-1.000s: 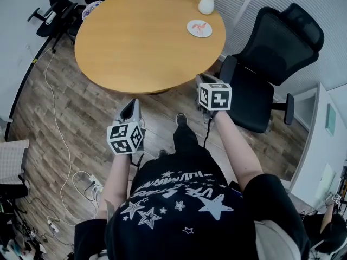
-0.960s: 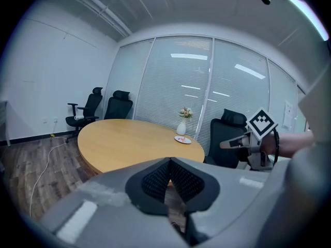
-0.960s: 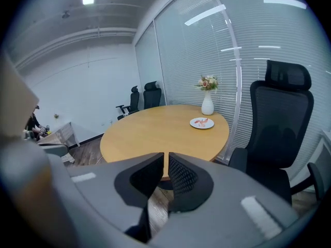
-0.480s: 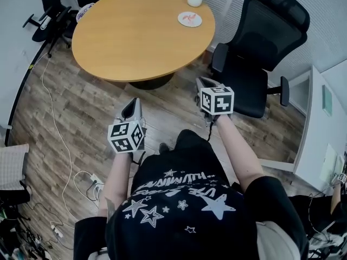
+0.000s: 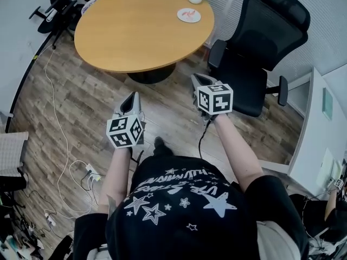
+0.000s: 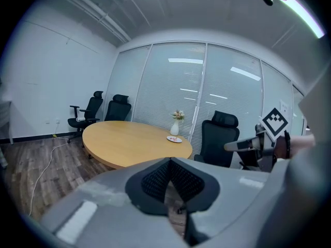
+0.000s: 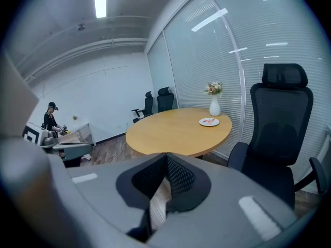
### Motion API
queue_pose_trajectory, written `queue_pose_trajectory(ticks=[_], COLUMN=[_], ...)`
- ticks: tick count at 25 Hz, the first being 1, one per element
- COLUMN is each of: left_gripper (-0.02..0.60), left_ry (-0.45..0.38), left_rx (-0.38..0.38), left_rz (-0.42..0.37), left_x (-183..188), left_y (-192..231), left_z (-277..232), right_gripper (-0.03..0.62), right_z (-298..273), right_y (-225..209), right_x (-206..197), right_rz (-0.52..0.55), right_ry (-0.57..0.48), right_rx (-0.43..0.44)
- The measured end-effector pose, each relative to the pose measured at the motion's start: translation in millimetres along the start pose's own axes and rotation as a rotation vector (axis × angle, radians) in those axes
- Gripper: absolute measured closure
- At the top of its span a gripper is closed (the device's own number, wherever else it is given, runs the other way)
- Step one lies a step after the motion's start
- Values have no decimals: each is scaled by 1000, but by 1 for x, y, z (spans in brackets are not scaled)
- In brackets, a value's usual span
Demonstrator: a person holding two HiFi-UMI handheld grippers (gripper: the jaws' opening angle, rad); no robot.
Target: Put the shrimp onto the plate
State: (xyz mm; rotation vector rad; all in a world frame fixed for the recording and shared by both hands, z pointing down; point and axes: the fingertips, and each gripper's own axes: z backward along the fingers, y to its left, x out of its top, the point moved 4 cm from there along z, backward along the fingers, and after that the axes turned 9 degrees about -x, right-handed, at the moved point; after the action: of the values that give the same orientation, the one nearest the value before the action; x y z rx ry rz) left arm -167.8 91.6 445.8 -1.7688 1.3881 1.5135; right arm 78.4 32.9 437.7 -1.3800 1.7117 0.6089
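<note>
A white plate point(image 5: 180, 15) lies on the far side of the round wooden table point(image 5: 135, 31), with pink shrimp point(image 5: 190, 14) on it. The right gripper view shows the same plate point(image 7: 216, 122) with shrimp point(image 7: 208, 120) beside a white vase point(image 7: 214, 107). My left gripper point(image 5: 129, 103) and right gripper point(image 5: 196, 83) hang over the wooden floor, short of the table's near edge, and point toward it. Both are shut with nothing between the jaws. In the left gripper view the plate point(image 6: 174, 139) is small and distant past the shut pads point(image 6: 178, 175).
A black office chair point(image 5: 260, 53) stands right of the table, close to my right gripper. More black chairs point(image 5: 59, 4) sit at the far left. Cables point(image 5: 59, 140) trail across the floor on the left. A person point(image 7: 51, 119) stands in the background.
Both grippers have drawn back from the table's near edge, which now lies farther up the head view. The plate and vase have shifted toward the top of the picture.
</note>
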Motion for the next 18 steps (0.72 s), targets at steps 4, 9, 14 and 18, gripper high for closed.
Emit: queue_pose_trajectory(ticks=[4, 9, 14, 18], left_gripper=[581, 580, 580, 580], left_ry=[4, 13, 24, 26], left_rx=[21, 52, 53, 49], left_rz=[8, 21, 14, 9], left_x=[-10, -21, -37, -47], left_y=[-21, -39, -60, -73], left_z=[13, 28, 45, 57], right_gripper=[592, 592, 592, 594], right_z=[22, 45, 70, 85], right_y=[-3, -10, -13, -12], right_x=[-14, -27, -49, -65], right_rz=[11, 25, 24, 33], right_ry=[8, 8, 8, 20], right_rx=[24, 49, 58, 63])
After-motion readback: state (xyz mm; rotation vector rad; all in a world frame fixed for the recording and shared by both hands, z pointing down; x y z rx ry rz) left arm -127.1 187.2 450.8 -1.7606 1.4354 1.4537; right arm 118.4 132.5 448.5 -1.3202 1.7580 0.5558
